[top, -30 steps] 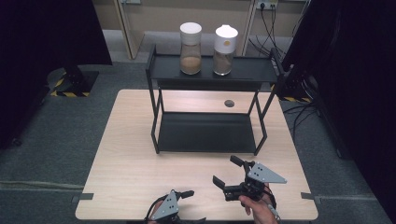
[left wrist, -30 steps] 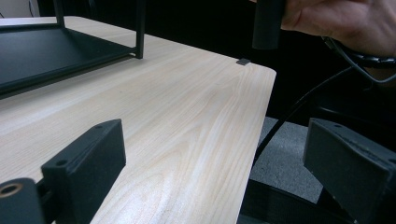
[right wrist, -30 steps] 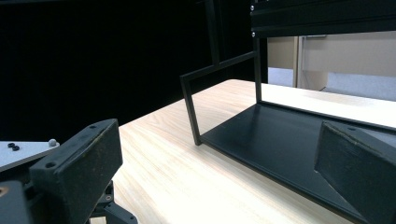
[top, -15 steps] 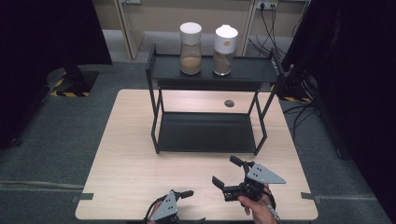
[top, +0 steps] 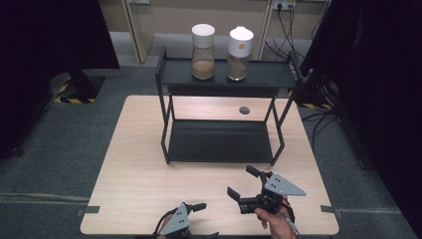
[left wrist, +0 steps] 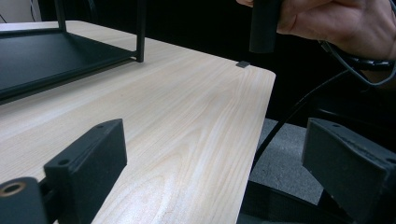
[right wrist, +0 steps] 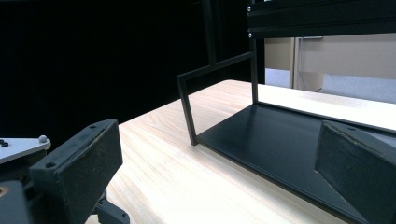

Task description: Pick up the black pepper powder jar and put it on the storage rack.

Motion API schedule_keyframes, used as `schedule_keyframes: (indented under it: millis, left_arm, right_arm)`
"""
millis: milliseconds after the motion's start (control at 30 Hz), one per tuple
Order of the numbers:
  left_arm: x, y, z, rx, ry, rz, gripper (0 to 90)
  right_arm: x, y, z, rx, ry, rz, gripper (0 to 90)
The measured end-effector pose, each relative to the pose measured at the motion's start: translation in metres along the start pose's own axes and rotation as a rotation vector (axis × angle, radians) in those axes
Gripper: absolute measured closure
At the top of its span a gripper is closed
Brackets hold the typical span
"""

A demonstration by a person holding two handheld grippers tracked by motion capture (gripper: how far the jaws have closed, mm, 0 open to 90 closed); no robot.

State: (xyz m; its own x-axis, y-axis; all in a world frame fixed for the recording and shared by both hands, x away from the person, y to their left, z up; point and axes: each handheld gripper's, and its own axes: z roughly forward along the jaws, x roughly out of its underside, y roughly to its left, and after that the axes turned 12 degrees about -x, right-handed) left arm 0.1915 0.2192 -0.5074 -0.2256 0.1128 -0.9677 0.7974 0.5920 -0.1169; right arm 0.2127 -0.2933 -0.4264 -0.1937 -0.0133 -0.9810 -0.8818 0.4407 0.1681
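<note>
Both grippers, left gripper (top: 198, 206) and right gripper (top: 242, 183), jaws apart, empty, low over counter (top: 139, 169) near edge; right aimed at rack (top: 219, 142), likely readying reach toward jars (top: 203, 45).

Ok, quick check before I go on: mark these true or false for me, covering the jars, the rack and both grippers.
1. Two jars stand on the rack's top shelf. True.
2. The left gripper holds a jar. False: its jaws are open with nothing between them.
3. The rack's bottom shelf carries a jar. False: it is bare.
4. The right gripper is open, over the table in front of the rack. True.
5. Both jars have white lids. True.
</note>
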Motion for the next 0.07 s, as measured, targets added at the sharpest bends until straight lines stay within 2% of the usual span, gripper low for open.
schedule_keyframes:
  millis: [67]
  left_arm:
    - [0.0001,0.0000,-0.0001,-0.001,-0.001,0.000,6.1]
  right_arm:
    - [-0.0002,0.0000,-0.0002,0.000,-0.001,0.001,1.4]
